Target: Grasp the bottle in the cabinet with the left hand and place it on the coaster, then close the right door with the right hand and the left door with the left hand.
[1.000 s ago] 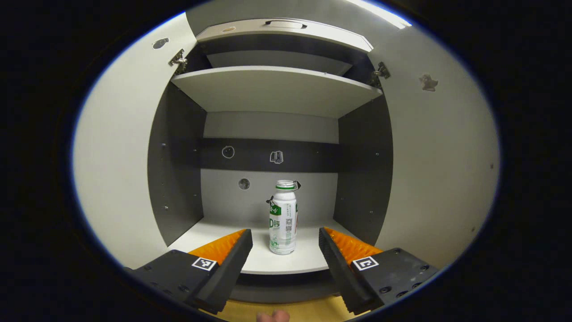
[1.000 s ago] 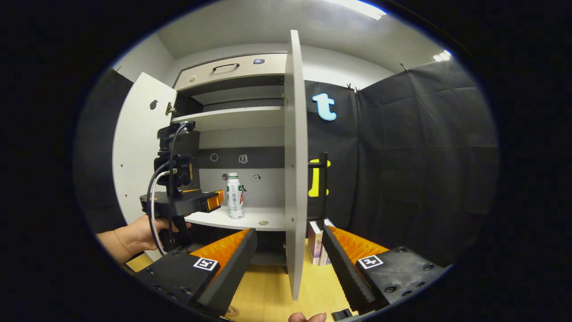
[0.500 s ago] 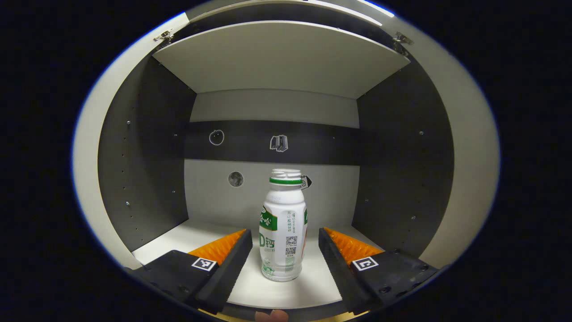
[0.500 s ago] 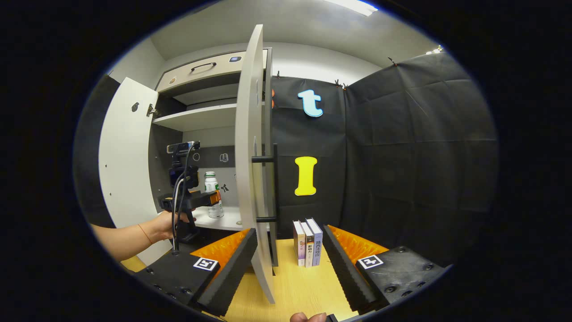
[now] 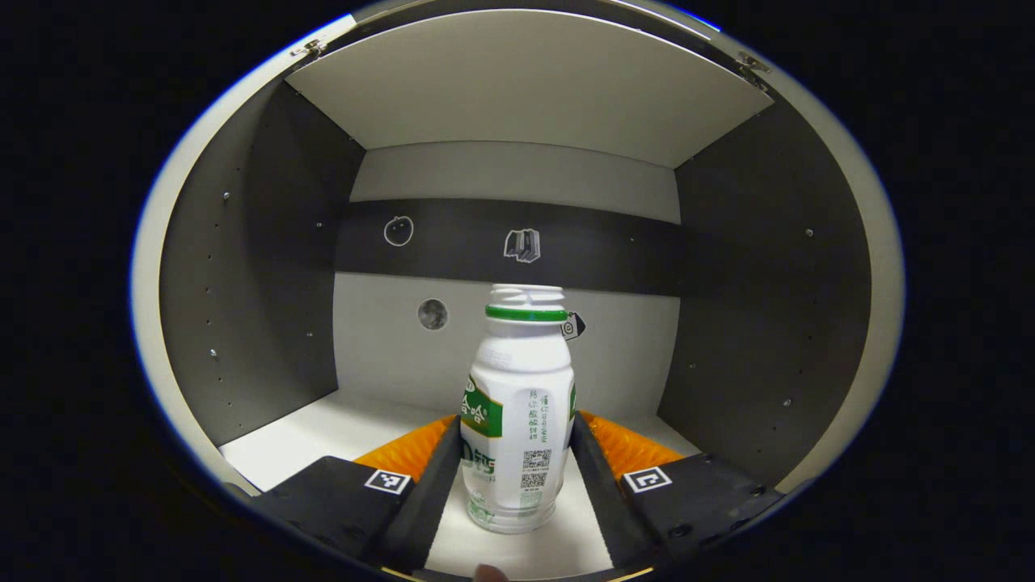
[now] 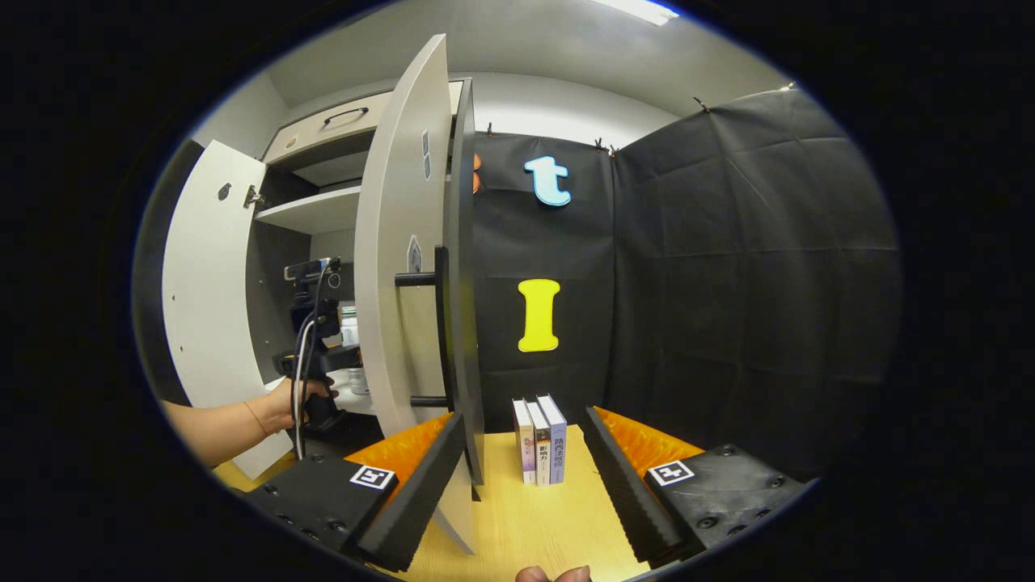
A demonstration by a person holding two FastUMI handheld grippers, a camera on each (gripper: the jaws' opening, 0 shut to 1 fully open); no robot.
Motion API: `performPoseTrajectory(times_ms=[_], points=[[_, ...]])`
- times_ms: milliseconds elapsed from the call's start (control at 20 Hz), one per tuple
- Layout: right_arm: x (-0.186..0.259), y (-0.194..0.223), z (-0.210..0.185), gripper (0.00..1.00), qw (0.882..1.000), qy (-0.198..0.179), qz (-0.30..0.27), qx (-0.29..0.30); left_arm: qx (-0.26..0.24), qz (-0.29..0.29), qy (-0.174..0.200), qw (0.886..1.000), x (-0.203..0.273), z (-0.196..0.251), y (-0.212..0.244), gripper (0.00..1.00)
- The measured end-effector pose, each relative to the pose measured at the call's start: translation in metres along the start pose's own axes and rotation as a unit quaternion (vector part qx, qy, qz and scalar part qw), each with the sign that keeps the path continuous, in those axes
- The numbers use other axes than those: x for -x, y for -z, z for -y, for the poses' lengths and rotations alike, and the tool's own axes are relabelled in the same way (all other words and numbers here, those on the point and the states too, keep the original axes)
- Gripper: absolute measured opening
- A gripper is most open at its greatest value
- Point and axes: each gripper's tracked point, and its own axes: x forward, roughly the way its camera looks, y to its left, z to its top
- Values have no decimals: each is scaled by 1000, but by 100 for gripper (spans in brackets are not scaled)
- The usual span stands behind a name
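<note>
In the left gripper view, the left gripper (image 5: 516, 453) reaches into the grey open cabinet (image 5: 267, 267), and the white plastic bottle with a green band and green label (image 5: 517, 412) stands upright on the pale lower shelf (image 5: 340, 420) between its two fingers; the fingers sit just beside the bottle's sides, but whether the jaws already press on it cannot be told. A dark strip with small pictured stickers (image 5: 485, 242) runs across the back wall behind the bottle's open neck. In the right gripper view, the right gripper (image 6: 521, 477) hangs over the light wooden counter (image 6: 525, 525) with its jaws spread wide and nothing between them; ahead stand three upright books (image 6: 540, 440) on the counter beside the pale right cabinet door with a black bar handle (image 6: 404, 267), seen almost edge-on. Farther left a person's hand (image 6: 295, 396) holds the left gripper (image 6: 323, 356) inside the cabinet, with the white left door (image 6: 202, 283) swung open and the bottle (image 6: 349, 323) partly hidden behind it. Compared with half a second ago, the left gripper has moved deeper, so the bottle looms larger and the fingers have closed in around it, while the right gripper's view has swung rightward.
</note>
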Motion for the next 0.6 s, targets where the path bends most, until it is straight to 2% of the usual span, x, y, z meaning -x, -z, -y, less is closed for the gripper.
performPoseTrajectory(times_ms=[100,300,400,600], points=[[0,0,-2,98,1000,1,3,1,-4,11,5,1000,18,-5,-9,80],[3,-4,-4,98,1000,6,11,-1,-28,31,17,999,94,-14,-27,80],[6,-6,-6,94,1000,9,13,-3,-25,36,20,999,128,-19,-28,80],[13,-10,-14,98,1000,7,19,3,-34,41,27,998,201,-30,-15,80]])
